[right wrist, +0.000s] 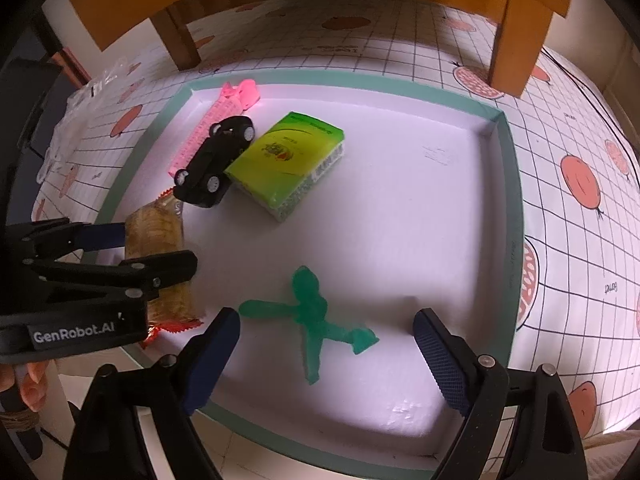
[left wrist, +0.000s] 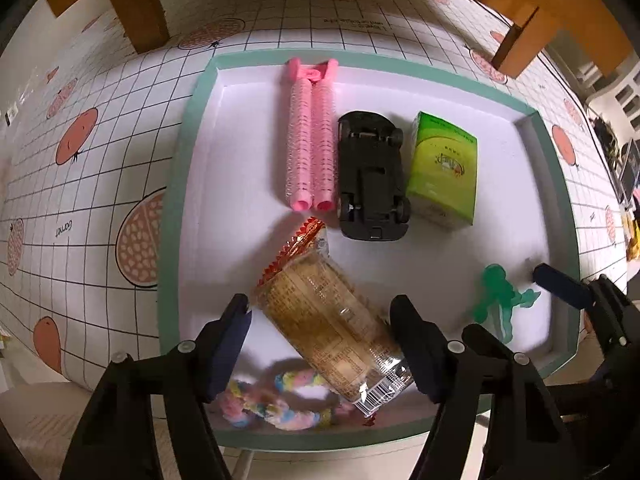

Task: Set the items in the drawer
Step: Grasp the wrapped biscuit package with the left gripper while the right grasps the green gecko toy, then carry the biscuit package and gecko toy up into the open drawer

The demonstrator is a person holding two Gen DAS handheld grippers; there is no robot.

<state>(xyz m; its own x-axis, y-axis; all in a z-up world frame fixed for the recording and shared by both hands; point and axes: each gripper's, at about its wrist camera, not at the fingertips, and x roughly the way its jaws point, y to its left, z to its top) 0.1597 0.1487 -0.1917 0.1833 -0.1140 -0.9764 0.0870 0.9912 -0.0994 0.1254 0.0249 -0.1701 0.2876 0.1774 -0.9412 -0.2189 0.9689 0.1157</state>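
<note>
The drawer (left wrist: 172, 200) (right wrist: 514, 200) is a shallow white tray with a green rim. A clear-wrapped biscuit packet (left wrist: 324, 320) (right wrist: 156, 228) lies aslant on its floor. My left gripper (left wrist: 320, 308) (right wrist: 154, 250) straddles the packet, jaws apart, with a thin gap showing at the left pad. A green toy figure (right wrist: 312, 312) (left wrist: 500, 296) lies near the front right. My right gripper (right wrist: 326, 324) (left wrist: 516, 308) hangs over it, open, with the fingers well clear on both sides.
Also in the drawer are pink hair rollers (left wrist: 308, 140), an upturned black toy car (left wrist: 372, 172), a green tissue pack (left wrist: 444, 168) and a pastel braided ring (left wrist: 280, 400). Wooden legs (right wrist: 508, 44) stand behind on the orange-patterned cloth (left wrist: 80, 160). A hand (right wrist: 28, 384) holds the left tool.
</note>
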